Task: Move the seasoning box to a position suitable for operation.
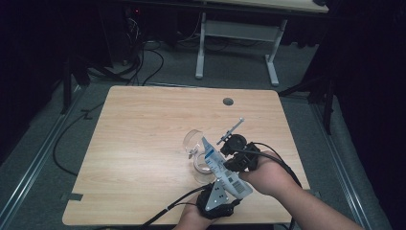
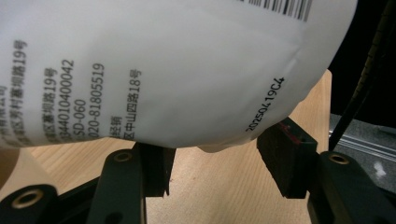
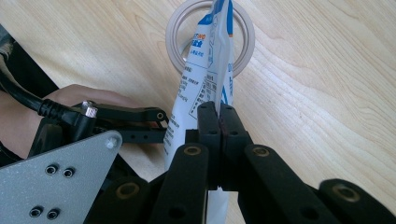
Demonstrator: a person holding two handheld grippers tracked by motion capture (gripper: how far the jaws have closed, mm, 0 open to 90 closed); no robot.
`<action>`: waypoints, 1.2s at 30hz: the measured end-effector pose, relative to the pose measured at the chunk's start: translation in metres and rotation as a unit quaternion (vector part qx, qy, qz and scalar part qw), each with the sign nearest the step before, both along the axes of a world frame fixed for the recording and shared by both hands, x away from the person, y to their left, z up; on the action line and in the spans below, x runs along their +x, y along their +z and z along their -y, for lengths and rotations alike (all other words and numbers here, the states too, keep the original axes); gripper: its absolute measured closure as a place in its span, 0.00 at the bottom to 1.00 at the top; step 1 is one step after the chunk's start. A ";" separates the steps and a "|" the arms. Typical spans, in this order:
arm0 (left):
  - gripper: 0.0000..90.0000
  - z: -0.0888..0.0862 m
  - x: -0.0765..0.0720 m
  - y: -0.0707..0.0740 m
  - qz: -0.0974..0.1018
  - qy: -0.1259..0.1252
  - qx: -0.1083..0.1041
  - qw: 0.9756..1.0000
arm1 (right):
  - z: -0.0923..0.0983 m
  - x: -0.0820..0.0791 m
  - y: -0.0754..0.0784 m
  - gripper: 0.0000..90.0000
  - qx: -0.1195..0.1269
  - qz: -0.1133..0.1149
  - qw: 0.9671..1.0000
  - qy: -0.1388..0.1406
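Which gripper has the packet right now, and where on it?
The right gripper is shut on the white-and-blue packet, pinching its thin edge seam. The left gripper stands open under the packet's bottom end, pads apart from it.

Light wooden table [image 1: 143, 143] with a round grey grommet [image 1: 228, 101] near the far edge; clear glass jar [image 1: 201, 158] standing near the front.

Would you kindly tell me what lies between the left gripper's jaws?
Bare table; the pouch hangs just above the open left gripper, in the left gripper view.
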State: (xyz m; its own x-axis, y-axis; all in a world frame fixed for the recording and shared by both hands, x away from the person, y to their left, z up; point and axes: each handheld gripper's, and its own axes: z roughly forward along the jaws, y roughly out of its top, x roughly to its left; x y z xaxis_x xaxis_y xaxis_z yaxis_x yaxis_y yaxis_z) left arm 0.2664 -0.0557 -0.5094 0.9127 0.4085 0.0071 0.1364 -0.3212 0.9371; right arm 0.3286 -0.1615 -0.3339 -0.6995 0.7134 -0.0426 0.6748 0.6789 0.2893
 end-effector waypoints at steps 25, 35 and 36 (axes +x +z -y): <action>0.66 0.001 -0.005 0.011 0.013 0.014 0.002 1.000 | 0.000 0.003 0.004 1.00 0.003 0.008 1.000 0.008; 0.66 0.002 -0.001 0.016 0.016 0.014 0.003 1.000 | 0.001 0.007 0.009 1.00 0.005 0.010 1.000 0.015; 0.66 0.002 -0.001 0.016 0.017 0.013 0.005 1.000 | 0.001 0.007 0.008 1.00 0.004 0.009 1.000 0.016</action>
State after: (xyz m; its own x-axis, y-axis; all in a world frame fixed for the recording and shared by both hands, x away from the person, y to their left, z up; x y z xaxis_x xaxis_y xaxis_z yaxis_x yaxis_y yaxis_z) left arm 0.2652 -0.0580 -0.4937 0.9009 0.4321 0.0411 0.1138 -0.3265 0.9383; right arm 0.3357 -0.1626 -0.3257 -0.7204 0.6916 -0.0510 0.6478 0.6974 0.3068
